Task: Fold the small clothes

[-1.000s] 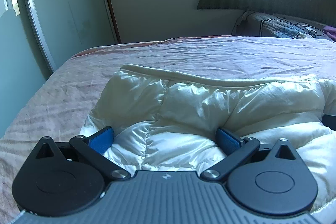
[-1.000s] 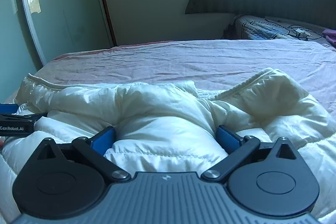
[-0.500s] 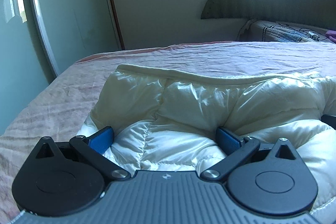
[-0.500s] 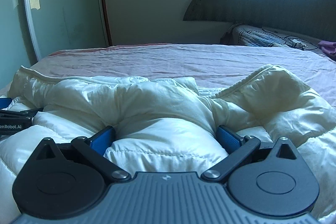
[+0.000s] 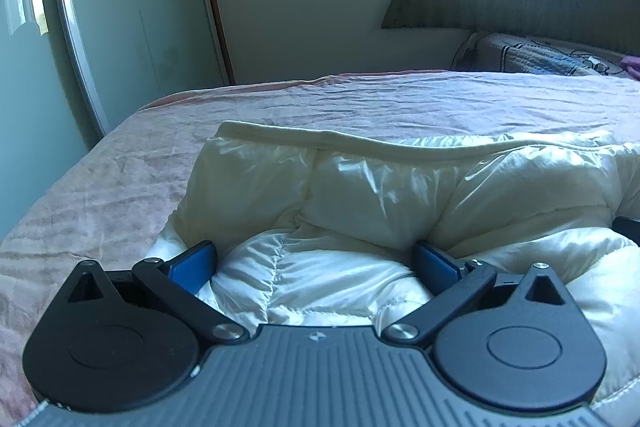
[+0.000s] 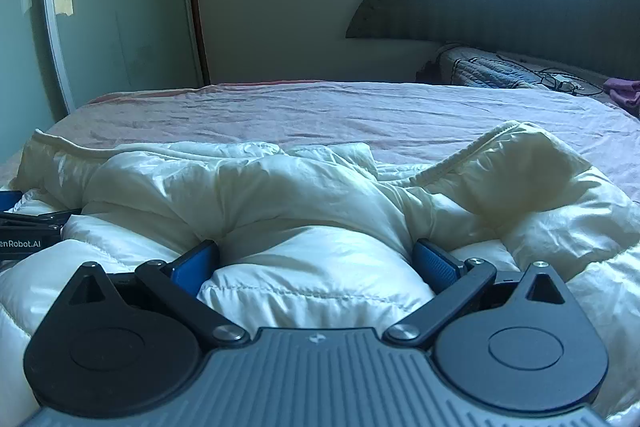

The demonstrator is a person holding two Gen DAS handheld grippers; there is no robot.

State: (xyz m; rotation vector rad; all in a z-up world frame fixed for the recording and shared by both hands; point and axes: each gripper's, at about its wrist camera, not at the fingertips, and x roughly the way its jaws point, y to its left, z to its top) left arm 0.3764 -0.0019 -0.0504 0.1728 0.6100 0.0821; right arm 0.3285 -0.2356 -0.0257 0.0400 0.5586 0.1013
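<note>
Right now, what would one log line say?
left claw: open, around jacket fold | right claw: open, around jacket | bed: under jacket

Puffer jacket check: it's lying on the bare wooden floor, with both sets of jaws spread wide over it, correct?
Not the floor. The white puffer jacket lies on a bed with a pink sheet, as the right wrist view shows. Both sets of jaws are indeed spread wide over it.

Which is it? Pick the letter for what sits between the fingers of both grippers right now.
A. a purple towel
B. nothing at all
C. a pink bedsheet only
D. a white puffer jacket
D: in each wrist view the white puffer jacket bulges between the spread blue fingers of the left gripper and of the right gripper, on the pink bed.
</note>
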